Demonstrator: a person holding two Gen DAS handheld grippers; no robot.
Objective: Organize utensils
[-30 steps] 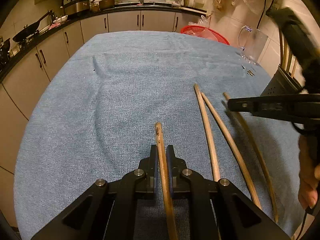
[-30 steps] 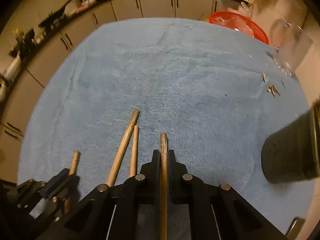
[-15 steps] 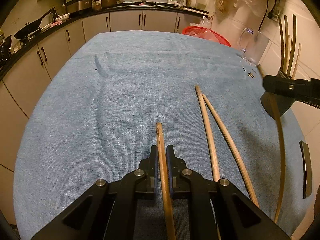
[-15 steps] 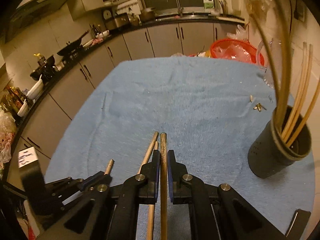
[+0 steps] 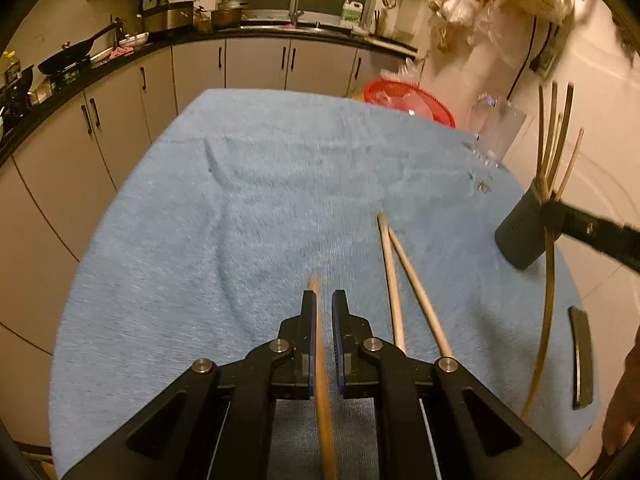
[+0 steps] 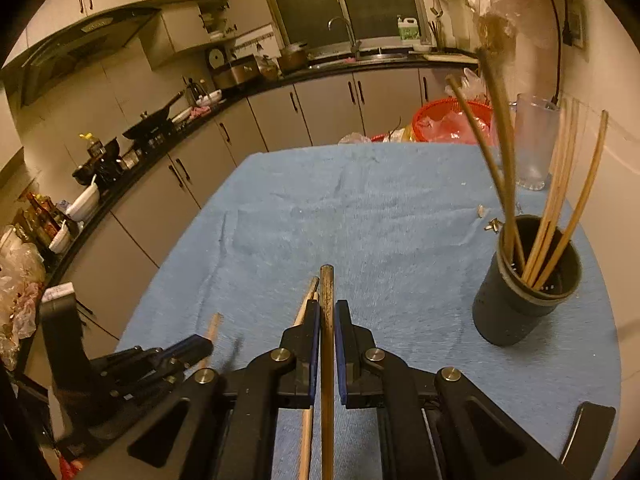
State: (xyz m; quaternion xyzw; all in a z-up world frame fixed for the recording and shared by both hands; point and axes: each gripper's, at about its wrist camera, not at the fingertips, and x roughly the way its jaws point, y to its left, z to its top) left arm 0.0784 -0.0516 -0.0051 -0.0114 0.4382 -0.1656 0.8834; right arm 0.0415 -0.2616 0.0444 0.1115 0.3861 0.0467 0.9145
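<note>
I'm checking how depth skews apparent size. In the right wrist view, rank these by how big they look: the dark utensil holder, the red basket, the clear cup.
1. dark utensil holder, clearly largest, though nearest the camera.
2. red basket and clear cup: look alike in area, and the basket is partly hidden, so I won't rank them.
</note>
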